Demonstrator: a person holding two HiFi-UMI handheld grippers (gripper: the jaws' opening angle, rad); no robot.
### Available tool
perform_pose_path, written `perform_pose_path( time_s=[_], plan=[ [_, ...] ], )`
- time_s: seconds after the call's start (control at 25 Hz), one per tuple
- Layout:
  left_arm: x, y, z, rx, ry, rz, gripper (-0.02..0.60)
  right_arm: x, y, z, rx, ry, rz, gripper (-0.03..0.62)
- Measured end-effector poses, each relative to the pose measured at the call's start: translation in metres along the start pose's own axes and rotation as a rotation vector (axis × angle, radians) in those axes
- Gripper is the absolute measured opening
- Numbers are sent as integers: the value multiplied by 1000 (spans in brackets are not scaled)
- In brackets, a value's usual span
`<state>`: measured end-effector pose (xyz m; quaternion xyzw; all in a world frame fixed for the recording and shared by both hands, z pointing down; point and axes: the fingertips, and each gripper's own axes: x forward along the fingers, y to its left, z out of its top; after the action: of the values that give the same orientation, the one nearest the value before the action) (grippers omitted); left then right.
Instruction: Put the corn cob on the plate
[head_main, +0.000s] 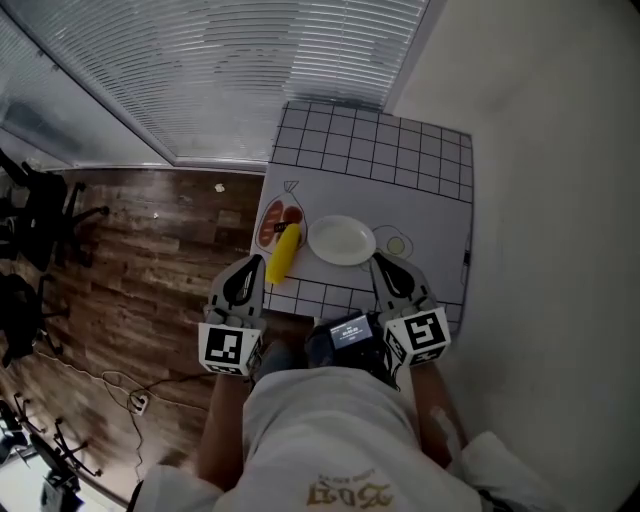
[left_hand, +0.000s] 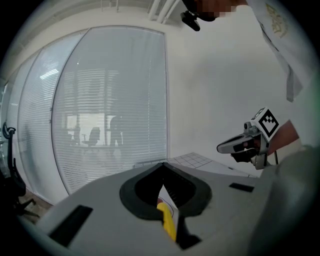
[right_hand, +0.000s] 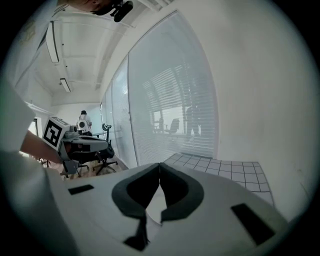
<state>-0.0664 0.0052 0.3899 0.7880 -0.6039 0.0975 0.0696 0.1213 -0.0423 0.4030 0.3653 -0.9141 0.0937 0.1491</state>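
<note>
Left gripper view: claw (left_hand: 163, 166) closed, empty

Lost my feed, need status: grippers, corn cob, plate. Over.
Left gripper and right gripper shut, empty. Corn cob on table beside plate, untouched. Path clear.

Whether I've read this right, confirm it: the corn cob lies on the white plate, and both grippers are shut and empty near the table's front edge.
One thing is wrong. The corn cob lies beside the white plate, on its left, not on it; the plate is bare. The head view shows this. The rest stands: the left gripper and the right gripper are shut and empty near the front edge of the table.
</note>
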Motion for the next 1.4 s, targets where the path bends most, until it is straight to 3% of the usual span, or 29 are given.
perform_pose_path(
  time_s=[0.36, 0.6, 0.92, 1.4],
  plan=[
    [-1, -1, -16, 37, 59, 36, 8, 16, 0, -10, -74, 49, 49, 8],
    [9, -6, -42, 38, 120, 9, 8, 35, 3, -12, -149, 89, 91, 8],
    [16, -17, -77, 116, 233, -40, 8, 72, 12, -17, -215, 142, 194, 8],
    [24, -18, -131, 82, 368, -71, 8, 114, 50, -42, -421, 264, 376, 8]
  ],
)
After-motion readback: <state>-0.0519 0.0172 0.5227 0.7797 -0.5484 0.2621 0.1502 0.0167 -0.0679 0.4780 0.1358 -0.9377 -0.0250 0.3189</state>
